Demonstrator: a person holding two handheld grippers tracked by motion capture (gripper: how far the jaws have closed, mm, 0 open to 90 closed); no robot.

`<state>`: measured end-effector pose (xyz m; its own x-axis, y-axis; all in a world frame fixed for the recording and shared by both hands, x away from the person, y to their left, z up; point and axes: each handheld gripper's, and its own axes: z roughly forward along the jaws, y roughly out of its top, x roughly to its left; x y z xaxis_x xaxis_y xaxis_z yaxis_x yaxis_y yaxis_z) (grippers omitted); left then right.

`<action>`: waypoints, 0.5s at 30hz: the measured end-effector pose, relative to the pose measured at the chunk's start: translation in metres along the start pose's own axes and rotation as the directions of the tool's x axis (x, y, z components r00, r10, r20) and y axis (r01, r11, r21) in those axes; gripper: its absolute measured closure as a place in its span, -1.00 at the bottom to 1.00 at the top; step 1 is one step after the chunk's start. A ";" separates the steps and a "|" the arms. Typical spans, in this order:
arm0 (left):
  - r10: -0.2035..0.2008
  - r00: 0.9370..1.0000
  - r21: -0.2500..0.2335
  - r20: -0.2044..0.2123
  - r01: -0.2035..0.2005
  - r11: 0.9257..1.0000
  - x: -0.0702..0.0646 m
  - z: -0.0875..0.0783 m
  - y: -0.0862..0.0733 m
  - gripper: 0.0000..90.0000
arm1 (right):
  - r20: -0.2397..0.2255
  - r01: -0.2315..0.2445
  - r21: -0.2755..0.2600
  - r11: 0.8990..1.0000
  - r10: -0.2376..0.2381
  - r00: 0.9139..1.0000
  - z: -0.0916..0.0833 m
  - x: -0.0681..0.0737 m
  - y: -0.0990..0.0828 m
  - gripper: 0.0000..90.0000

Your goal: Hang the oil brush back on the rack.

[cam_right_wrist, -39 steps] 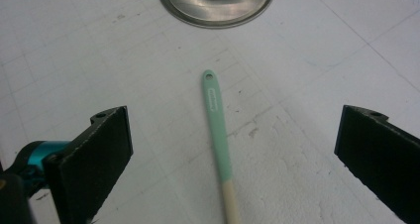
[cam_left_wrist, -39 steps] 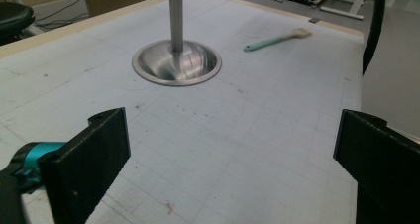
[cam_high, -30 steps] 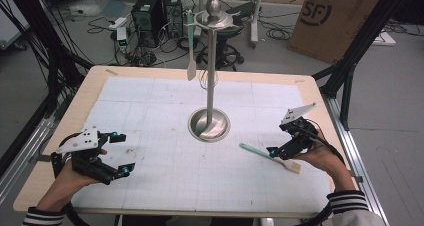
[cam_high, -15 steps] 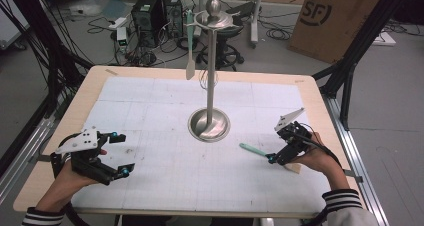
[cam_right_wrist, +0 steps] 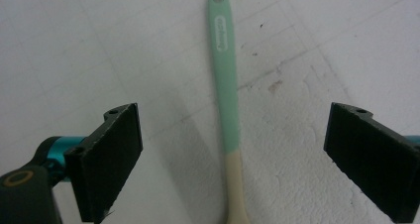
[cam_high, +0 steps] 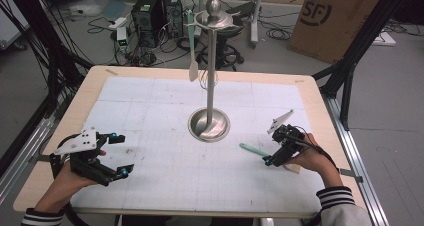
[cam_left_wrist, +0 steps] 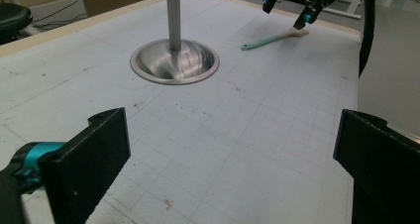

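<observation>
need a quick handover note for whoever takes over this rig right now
Right gripper: open, jaws have just been closing a little, lowered over the green-handled spatula, its handle between the fingers but not gripped.
Left gripper: open, holding nothing, resting near the table's left front.
Spatula lies flat on the table right of the steel stand. A second spatula hangs from the stand's top.
Done: one spatula hung. Left: probably grip this one, lift it, hang it too.

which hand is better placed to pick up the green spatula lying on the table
Right. The right gripper hangs just over the spatula, open jaws on either side of its handle and just beginning to close, not yet touching. The left gripper sits open at the table's far side, with nothing between its jaws.
</observation>
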<state>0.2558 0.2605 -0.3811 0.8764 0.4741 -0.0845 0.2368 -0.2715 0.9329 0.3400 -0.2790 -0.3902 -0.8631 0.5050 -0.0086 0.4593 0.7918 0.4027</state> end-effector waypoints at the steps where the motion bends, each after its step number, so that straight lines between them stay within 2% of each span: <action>1: 0.001 1.000 0.000 0.001 -0.001 1.000 0.000 0.000 0.000 -0.96 | -0.002 -0.004 0.008 1.000 0.004 1.000 0.000 0.000 0.000 -0.76; 5: -0.001 1.000 0.001 0.000 0.001 1.000 0.000 0.000 0.000 -0.96 | -0.004 -0.011 -0.001 1.000 0.011 1.000 0.001 -0.001 0.000 -0.66; 15: 0.000 1.000 0.003 0.002 0.000 1.000 0.000 0.000 0.000 -0.96 | -0.006 -0.016 0.066 0.998 0.017 1.000 0.005 0.000 -0.004 -0.30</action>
<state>0.2561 0.2606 -0.3814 0.8771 0.4727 -0.0855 0.2385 -0.2741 0.9317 0.3392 -0.2805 -0.3959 -0.8566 0.5160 0.0034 0.4860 0.8045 0.3413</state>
